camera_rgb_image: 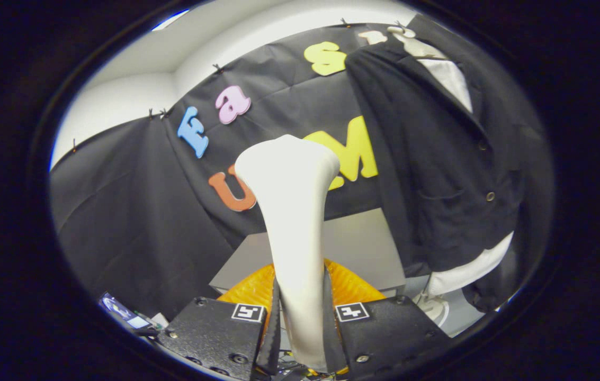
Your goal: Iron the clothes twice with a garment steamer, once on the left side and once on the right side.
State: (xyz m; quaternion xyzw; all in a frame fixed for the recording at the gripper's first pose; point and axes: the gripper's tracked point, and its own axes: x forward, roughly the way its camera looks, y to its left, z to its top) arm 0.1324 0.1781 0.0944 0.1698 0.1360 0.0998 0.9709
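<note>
I see black cloth (135,211) draped across the booth's back, clipped along its top edge. Above it, a pale wall (135,95) meets a white ceiling (215,32). A grey tabletop (358,248) sits below the cloth.

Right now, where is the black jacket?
In the gripper view, the black jacket hangs beyond the gripper, to the right of the white garment steamer it holds.

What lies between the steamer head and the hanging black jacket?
In the gripper view, nothing but the booth's black cloth wall behind separates the steamer head, clamped in the tool, from the black jacket.
</note>
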